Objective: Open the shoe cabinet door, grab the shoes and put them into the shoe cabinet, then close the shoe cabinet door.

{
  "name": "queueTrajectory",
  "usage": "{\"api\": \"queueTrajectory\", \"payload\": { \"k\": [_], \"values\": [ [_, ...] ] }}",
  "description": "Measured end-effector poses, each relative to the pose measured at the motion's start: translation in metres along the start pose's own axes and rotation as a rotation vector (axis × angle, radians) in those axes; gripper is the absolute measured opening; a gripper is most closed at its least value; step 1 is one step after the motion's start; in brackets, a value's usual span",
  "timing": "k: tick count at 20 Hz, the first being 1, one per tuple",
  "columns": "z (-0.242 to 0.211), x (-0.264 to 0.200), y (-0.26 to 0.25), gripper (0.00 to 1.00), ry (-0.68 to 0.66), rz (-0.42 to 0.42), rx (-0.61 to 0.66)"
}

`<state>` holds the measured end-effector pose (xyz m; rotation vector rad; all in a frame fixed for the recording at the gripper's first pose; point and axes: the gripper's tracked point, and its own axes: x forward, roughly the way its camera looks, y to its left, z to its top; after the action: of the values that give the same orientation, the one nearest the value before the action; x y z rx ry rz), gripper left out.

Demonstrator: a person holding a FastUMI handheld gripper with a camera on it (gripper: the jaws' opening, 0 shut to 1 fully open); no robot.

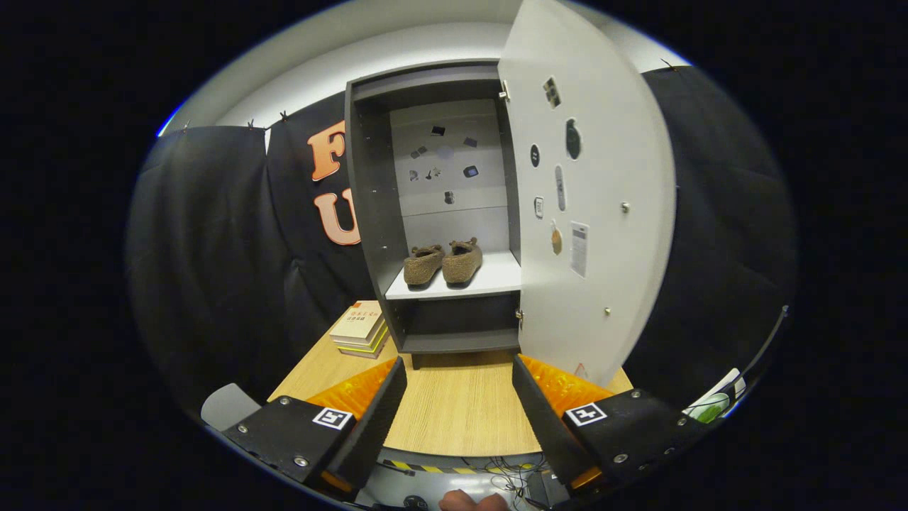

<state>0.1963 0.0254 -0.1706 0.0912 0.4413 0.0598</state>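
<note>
Since the shoes (443,262) already sit side by side on the shoe cabinet (369,213) shelf, the gripper (460,404) hangs back with fingers spread and empty — free, I judge, for swinging the open door (603,234) shut.

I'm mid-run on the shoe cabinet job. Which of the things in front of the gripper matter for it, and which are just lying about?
Part of the job:
- shoe cabinet
- its door, swung open
- pair of shoes, on the cabinet shelf
- gripper, fingers open, holding nothing, back from the cabinet

Just lying about:
- stack of books, on the table left of the cabinet
- table itself
</note>
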Motion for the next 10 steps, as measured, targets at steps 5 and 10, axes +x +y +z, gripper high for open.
{"api": "queueTrajectory", "payload": {
  "k": [5,10],
  "values": [
    [-0.008,-0.028,-0.087,0.94,0.005,-0.015,-0.011],
    [0.001,-0.022,-0.156,0.94,-0.042,-0.01,0.033]
  ]
}}
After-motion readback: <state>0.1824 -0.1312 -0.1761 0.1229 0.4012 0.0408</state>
